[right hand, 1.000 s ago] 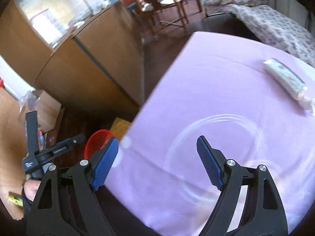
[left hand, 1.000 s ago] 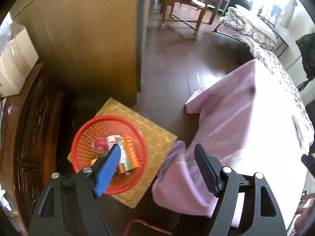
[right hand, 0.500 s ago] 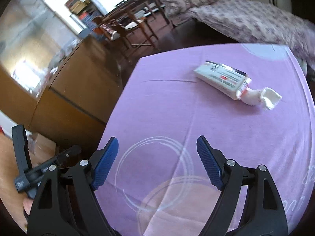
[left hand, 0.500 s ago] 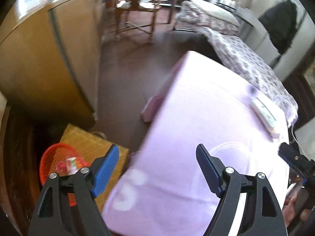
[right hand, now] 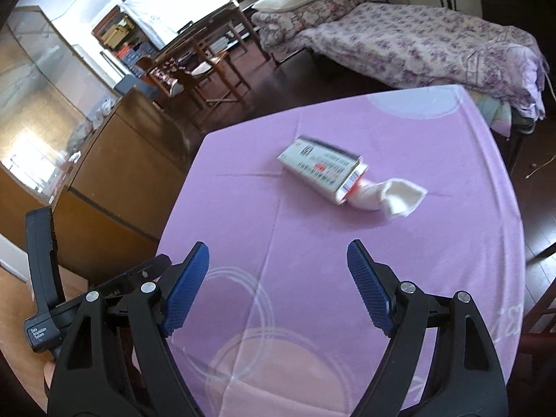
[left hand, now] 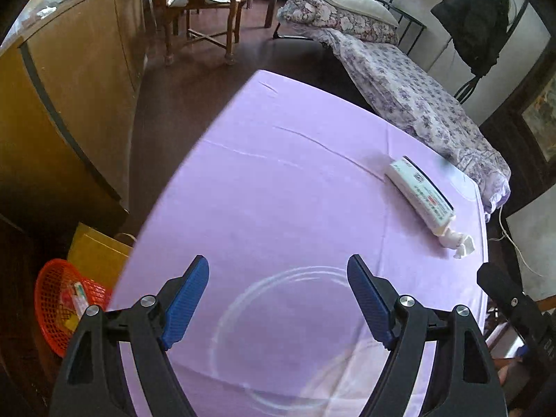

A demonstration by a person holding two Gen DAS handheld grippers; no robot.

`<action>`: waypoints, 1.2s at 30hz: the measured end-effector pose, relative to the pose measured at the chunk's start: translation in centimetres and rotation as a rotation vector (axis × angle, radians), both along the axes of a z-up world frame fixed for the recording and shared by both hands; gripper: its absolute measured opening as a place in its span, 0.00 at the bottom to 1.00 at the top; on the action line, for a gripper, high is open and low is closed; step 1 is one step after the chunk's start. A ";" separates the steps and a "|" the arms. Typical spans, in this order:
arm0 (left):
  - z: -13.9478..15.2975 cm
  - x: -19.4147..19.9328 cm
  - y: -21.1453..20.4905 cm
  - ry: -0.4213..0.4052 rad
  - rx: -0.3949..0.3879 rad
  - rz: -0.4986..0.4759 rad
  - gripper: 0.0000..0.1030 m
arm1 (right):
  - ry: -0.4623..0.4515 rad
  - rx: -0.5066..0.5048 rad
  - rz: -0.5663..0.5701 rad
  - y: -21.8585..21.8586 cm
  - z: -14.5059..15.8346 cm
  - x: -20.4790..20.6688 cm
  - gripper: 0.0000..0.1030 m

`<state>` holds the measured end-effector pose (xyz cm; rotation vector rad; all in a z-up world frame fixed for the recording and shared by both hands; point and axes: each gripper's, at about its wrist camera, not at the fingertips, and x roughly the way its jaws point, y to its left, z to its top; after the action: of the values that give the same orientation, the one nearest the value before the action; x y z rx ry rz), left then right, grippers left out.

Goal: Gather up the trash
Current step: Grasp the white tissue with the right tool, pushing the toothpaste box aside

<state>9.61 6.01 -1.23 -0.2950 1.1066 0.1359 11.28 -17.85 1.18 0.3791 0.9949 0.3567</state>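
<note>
basket [left hand: 52, 309]: right side hidden behind worktop [left hand: 278, 191] edge
basket contents: too small to identify
tube [right hand: 326, 172] print: blurred, unreadable

Black grippers [left hand: 278, 299], blue ribbed jaws

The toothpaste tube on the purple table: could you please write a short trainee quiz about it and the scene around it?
1. True or false: the toothpaste tube lies on the purple tablecloth, clear of both grippers.
2. Where does the red basket stand? A. on the table; B. on the floor beside the table; C. on the bed.
3. Fill in: the right gripper holds ____ between its pads.

Key: 1 true; 2 B; 3 nothing.
</note>
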 end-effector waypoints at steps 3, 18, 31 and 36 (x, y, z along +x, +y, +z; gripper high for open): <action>0.1 0.2 -1.4 -0.007 0.018 -0.021 0.78 | -0.003 -0.005 -0.018 -0.5 -0.1 0.2 0.77; -1.1 0.5 -4.1 -0.008 0.048 -0.054 0.78 | -0.025 -0.032 -0.075 -2.1 0.0 0.9 0.77; -1.3 1.0 -4.6 -0.023 0.106 -0.145 0.82 | 0.002 -0.159 -0.091 -0.6 -1.7 6.5 0.77; -1.4 1.5 -3.3 -0.004 0.094 -0.104 0.82 | 0.053 -0.120 -0.070 0.7 -2.8 9.4 0.77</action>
<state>11.07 2.71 -2.61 -0.1536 1.1061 0.0943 20.72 -17.17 -1.58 0.3153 1.0467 0.2239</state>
